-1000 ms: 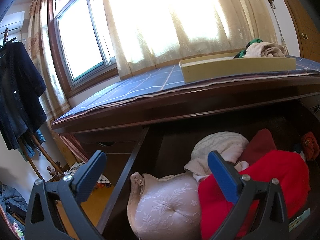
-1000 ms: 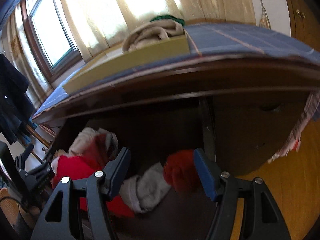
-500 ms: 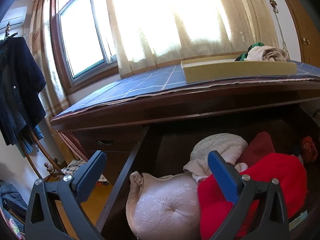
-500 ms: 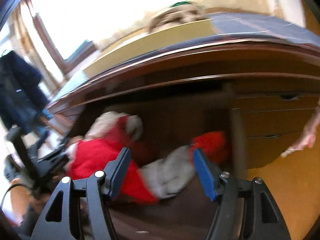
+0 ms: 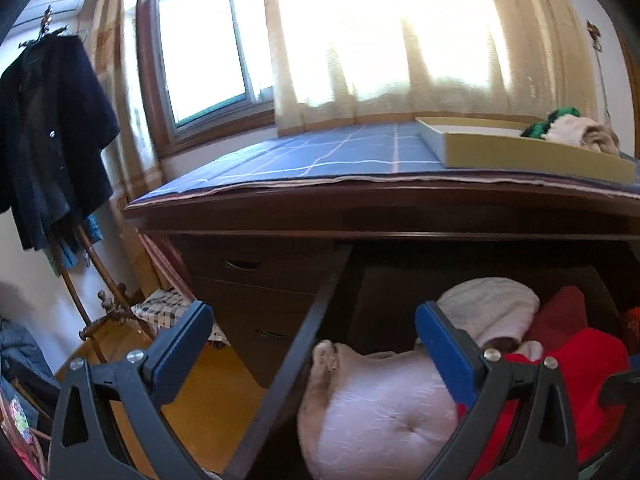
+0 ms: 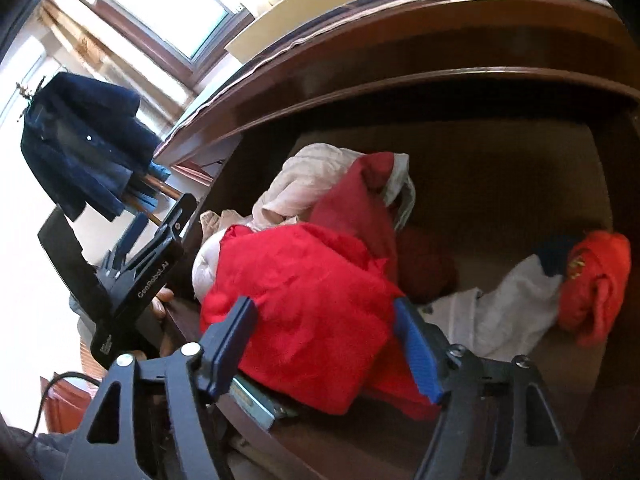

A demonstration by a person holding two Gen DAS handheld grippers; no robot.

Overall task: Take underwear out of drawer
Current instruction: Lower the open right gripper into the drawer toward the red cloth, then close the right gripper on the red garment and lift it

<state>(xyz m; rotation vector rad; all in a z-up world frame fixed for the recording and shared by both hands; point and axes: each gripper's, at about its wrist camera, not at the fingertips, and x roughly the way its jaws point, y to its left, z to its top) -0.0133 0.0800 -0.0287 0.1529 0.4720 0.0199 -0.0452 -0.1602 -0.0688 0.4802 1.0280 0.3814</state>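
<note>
Left wrist view first. The left gripper (image 5: 308,344) hangs at the lower middle of the frame with its jaws spread wide and nothing between the pads. One blue pad sits outside the drawer (image 5: 316,320), over the wooden floor at lower left; the other stands over the clothes. Below it, at the bottom centre, lies a pale pink lace bra (image 5: 376,404), tucked against the drawer's left wall. To its right is a bright red garment (image 5: 580,376), and behind them a rolled white knit piece (image 5: 488,308). In the upper right, on the blue checked cloth of the dresser top, a shallow yellow tray (image 5: 520,152) already holds a few folded items. This gripper looks parked; it would do well to stay off the rail and out of the other's path.

Now the right wrist view. The right gripper (image 6: 324,340) is low in the frame and tilted down into the drawer; its jaws have just been opening, and they now stand apart on either side of the near edge of the red garment (image 6: 304,300), whose folds bulge between the pads, though no squeeze shows. The left gripper (image 6: 140,272) shows at middle left beside the drawer wall. A white cloth (image 6: 508,312) and an orange-red bundle (image 6: 596,284) lie at the right.

The step, by the look of it, is the reach for the red piece. Best to sink the pads into a thick fold, not the slack edge, close firmly, then lift straight up clear of the dresser's overhanging top so the bra and the white roll are not dragged along.
</note>
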